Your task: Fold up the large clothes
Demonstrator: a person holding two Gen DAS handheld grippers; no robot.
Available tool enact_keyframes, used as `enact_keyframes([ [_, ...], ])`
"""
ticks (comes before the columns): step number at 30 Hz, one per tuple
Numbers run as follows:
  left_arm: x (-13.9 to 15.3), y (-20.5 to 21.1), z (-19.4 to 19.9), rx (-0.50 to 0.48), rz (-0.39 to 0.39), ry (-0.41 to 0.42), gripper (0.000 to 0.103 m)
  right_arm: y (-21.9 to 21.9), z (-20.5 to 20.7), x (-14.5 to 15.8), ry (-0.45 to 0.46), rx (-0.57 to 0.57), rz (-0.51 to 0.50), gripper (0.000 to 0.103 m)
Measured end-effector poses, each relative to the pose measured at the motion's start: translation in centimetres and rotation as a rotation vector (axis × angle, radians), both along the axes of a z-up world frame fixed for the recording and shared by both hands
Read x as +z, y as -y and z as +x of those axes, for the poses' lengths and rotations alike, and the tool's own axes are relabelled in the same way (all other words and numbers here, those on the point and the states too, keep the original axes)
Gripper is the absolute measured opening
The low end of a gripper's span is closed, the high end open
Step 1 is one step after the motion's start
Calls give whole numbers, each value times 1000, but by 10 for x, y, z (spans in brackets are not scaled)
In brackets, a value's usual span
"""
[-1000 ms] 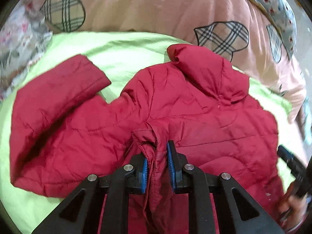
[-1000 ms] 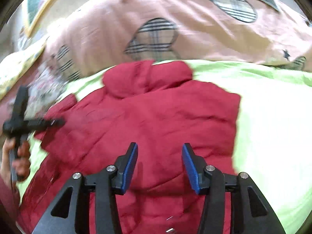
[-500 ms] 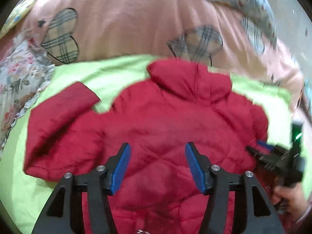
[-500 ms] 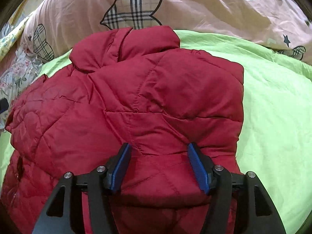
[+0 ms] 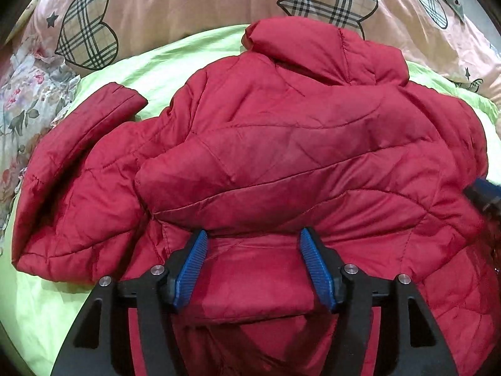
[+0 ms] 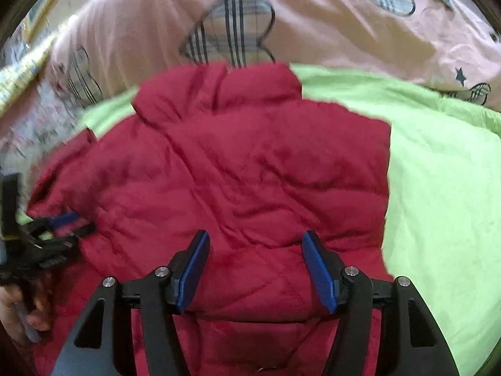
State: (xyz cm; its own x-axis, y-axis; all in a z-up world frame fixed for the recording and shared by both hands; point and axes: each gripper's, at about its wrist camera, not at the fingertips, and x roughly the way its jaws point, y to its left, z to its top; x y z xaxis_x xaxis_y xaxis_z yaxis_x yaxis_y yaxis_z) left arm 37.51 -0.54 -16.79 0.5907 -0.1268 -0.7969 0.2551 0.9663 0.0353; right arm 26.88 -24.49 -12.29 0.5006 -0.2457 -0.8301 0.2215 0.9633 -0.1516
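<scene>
A red quilted jacket (image 5: 281,144) lies back-up on a lime-green bed sheet (image 5: 150,62), its long axis running away from both cameras, collar (image 5: 319,50) at the far end near a pink duvet with plaid hearts (image 5: 188,3). One sleeve (image 5: 72,163) stretches out to the left, cuff pointing toward the far end; the other sleeve cannot be seen. In the right wrist view the jacket's right edge (image 6: 386,188) runs straight, with a broad stretch of bare sheet (image 6: 438,203) beyond it. A floral cloth (image 5: 28,103) borders the sheet on the left.

The left gripper (image 5: 252,261) hovers over the lower back with its blue pads spread wide, holding nothing. The right gripper (image 6: 255,264) is likewise spread apart above the padded fabric. The hem is cut off by the frame bottom in both views, and the right wrist view is motion-blurred, so seams there are hard to read.
</scene>
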Motion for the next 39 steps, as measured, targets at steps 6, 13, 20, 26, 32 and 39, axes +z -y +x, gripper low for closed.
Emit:
enact_keyframes([
  [6, 5, -2, -36, 8, 1, 20, 65, 4, 4, -13, -19, 22, -8, 74],
  [13, 35, -32, -54, 85, 19, 89, 76, 3, -3, -1, 15, 23, 30, 76],
  [20, 64, -70, -46, 216, 149, 180, 83, -8, -39, 41, 102, 11, 182, 80],
  [26, 72, -81, -22, 259, 258, 187, 89, -26, -68, 61, 125, 51, 242, 80],
  [32, 45, -75, 37, 280, 355, 107, 90, -33, -88, 71, 124, 54, 315, 80],
  [39, 21, -104, 89, 382, 244, 8, 69, -36, -109, 77, 127, 44, 302, 80],
])
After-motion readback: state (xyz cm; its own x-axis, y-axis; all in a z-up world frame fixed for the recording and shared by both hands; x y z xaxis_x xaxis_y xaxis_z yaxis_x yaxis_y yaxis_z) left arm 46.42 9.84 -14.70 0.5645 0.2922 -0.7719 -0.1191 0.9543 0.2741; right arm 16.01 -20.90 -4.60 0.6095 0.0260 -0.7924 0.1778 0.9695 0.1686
